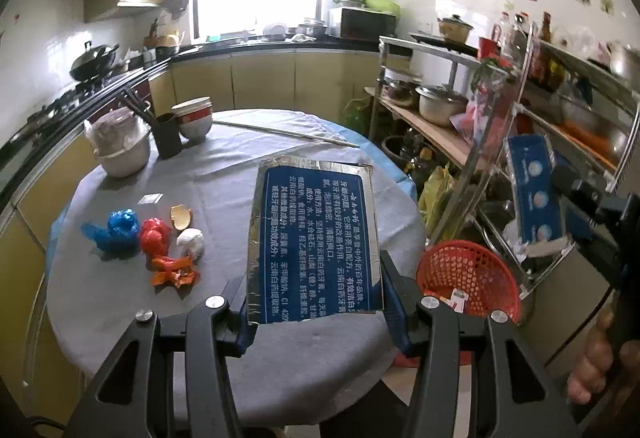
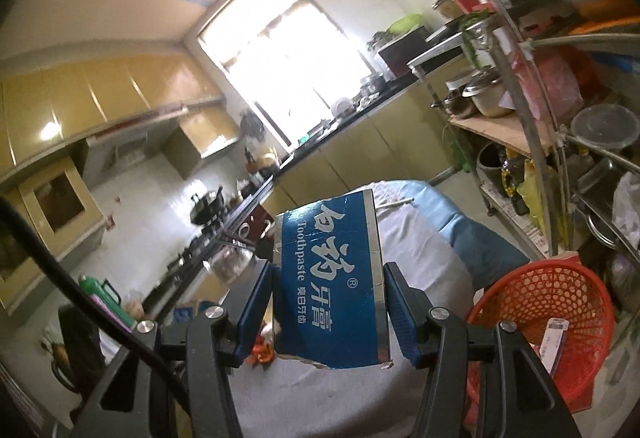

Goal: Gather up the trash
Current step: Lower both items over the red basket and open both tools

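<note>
- Trash was held in both tools at once: the left gripper [image 1: 316,302] pinched a flat blue box piece [image 1: 316,238] by its two long sides, and the right gripper [image 2: 328,314] pinched a blue toothpaste box [image 2: 332,278] the same way.
- Both pieces pointed away from the tongs toward 12 o'clock, long way forward, up in the air over the round table [image 1: 224,182].
- The red basket [image 1: 472,278] sat low at about 4 o'clock from the left gripper and at about 3 o'clock from the right gripper, so the right one looked nearer to it.
- It looked as if the boxes should go to that basket next, which already had a bit of trash inside.
- The left piece was blue with white writing and a shiny silver edge, torn at the near end; the right one was blue, a bit crushed.
- More trash lay on the table at 9 o'clock: a blue wad [image 1: 114,230], a red wad [image 1: 154,236], a white wad [image 1: 192,240], and orange scraps [image 1: 174,272].
</note>
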### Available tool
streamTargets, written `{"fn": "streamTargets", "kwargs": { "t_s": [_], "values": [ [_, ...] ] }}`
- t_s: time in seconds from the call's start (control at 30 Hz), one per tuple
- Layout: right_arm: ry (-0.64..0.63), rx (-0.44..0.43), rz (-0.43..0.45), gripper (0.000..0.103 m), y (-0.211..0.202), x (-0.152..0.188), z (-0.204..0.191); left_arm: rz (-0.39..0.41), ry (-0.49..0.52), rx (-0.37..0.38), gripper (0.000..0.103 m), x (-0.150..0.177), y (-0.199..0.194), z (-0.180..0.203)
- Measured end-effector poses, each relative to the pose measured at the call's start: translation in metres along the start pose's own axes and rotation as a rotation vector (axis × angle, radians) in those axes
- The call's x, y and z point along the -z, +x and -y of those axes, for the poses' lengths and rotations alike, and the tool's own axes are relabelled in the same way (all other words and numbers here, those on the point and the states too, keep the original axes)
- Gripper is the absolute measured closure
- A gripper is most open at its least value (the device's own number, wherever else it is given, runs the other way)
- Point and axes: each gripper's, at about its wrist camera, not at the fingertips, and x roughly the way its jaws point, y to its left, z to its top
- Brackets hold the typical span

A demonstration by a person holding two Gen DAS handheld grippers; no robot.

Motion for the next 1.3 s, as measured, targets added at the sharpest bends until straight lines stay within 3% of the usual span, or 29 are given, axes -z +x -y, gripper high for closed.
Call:
{"fn": "streamTargets", "kwargs": {
  "t_s": [0.33, 0.63, 1.1, 1.3],
  "values": [
    [0.125, 0.014, 0.065, 0.044, -0.031, -0.01, 0.055, -0.034, 0.103, 0.069, 0.049, -0.001, 0.011, 0.055],
    [0.222, 0.069, 0.097, 0.044, -0.042, -0.013, 0.105, -0.098, 0.18, 0.192, 0.049, -0.005, 0.036, 0.106],
    [0.45, 0.247, 0.002, 0.042, -0.023, 0.026, 0.209, -0.294, 0.321, 0.252, 0.049, 0.021, 0.11, 0.173],
    [0.515, 0.283, -0.033, 0.041, -0.018, 0.041, 0.239, -0.373, 0.354, 0.283, 0.048, 0.035, 0.135, 0.198]
  ]
}}
